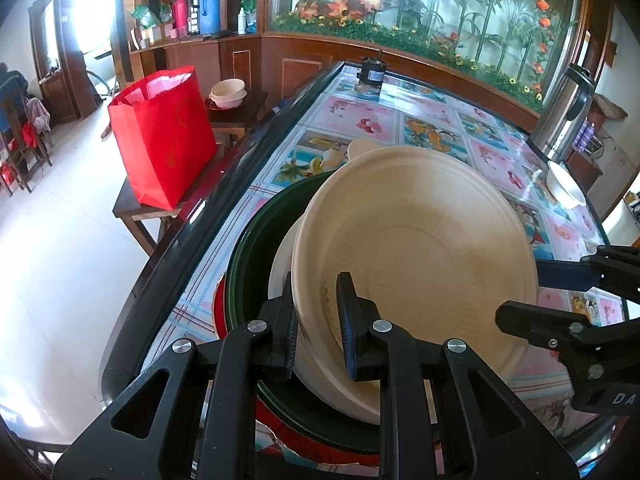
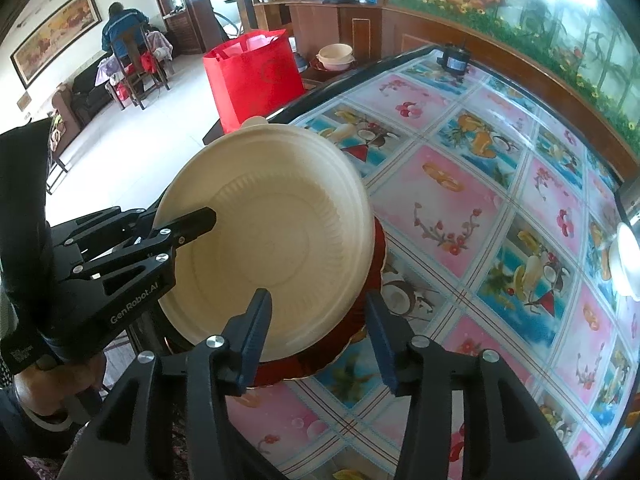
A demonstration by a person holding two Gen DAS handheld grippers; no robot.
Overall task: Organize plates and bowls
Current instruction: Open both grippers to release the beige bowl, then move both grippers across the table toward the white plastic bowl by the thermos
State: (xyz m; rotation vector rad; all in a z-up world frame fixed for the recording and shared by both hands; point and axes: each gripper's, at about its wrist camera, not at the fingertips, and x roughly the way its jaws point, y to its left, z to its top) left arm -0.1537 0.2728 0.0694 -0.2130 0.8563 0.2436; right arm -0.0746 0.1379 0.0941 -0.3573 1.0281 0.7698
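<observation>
A cream bowl (image 1: 416,248) (image 2: 276,240) leans tilted on a stack at the table's near corner. The stack is a dark green bowl (image 1: 256,248), a white plate (image 1: 282,264) and a red plate (image 1: 220,304) (image 2: 360,340). My left gripper (image 1: 316,300) (image 2: 200,220) is shut on the cream bowl's rim, one finger inside and one outside. My right gripper (image 2: 318,320) (image 1: 520,292) is open at the opposite rim. The bowl's edge lies between its blue pads (image 2: 256,332), with a gap showing on the outer side.
The fruit-patterned table (image 2: 480,200) stretches away. A white bowl (image 1: 564,186) (image 2: 628,256) and a steel flask (image 1: 564,112) stand at its far right, a small black device (image 2: 454,58) at its far end. A red bag (image 1: 164,136) and stacked bowls (image 1: 228,94) sit on side tables. A person (image 2: 124,28) sits far back.
</observation>
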